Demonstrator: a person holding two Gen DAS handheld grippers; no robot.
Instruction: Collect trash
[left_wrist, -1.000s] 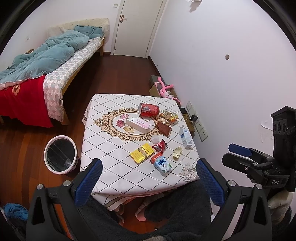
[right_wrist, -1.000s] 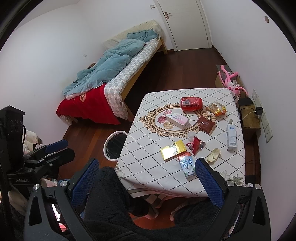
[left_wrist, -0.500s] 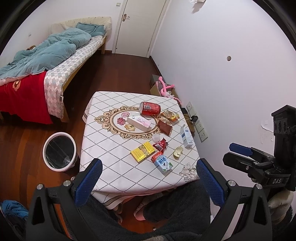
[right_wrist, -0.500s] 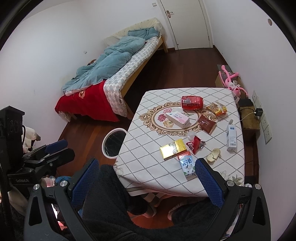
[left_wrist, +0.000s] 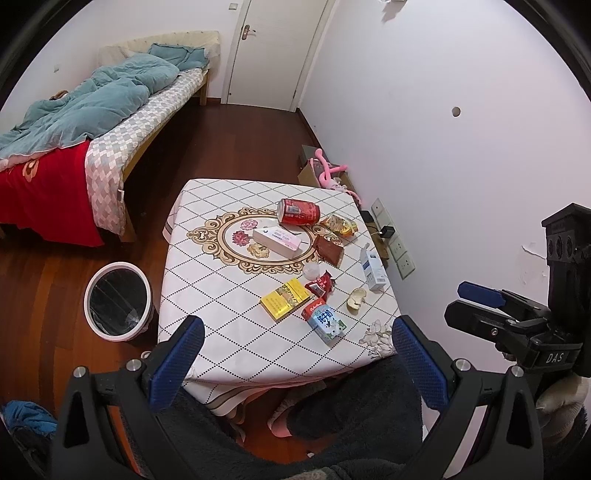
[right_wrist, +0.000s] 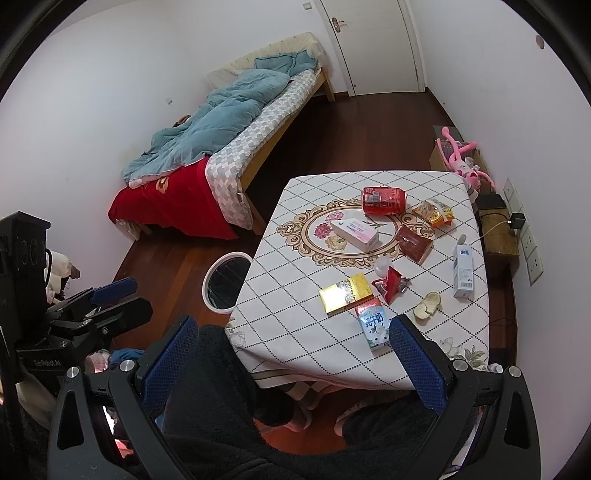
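1. the worktop (left_wrist: 207, 295) is the biggest thing here. it wears a white cloth with black diamond lines, and all the trash sits on it. both grippers are held high above its near edge, so i think the step now is to come down and pick a first piece. it is good to go down slow and straight.
2. the trash bin (left_wrist: 117, 301) stands on the floor, just beside the left side of the worktop. it has a dark bag inside. trash should go there, so it helps to start with pieces that are easy to carry over.
3. the left gripper (left_wrist: 295, 362) has its jaws spread wide with nothing in them. the right gripper (right_wrist: 291, 362) is the same, jaws spread wide and holding nothing.
4. the red can (left_wrist: 298, 212) lies on its side at the far part of the worktop, well apart from both grippers. it can roll, so grab it across the middle.
5. the pink and white box (left_wrist: 277, 242) lies near the can, in the gold ring on the cloth.
6. the yellow packet (left_wrist: 285, 298) lies flat, close to the near edge.
7. the small milk carton (left_wrist: 327, 322) lies on its side and is the piece nearest to the jaws. it looks like a good first pick. in the right wrist view it is just beside the right finger (right_wrist: 417, 365).
8. the red wrapper (left_wrist: 320, 286) is crumpled, between the packet and the carton. pinch it gently.
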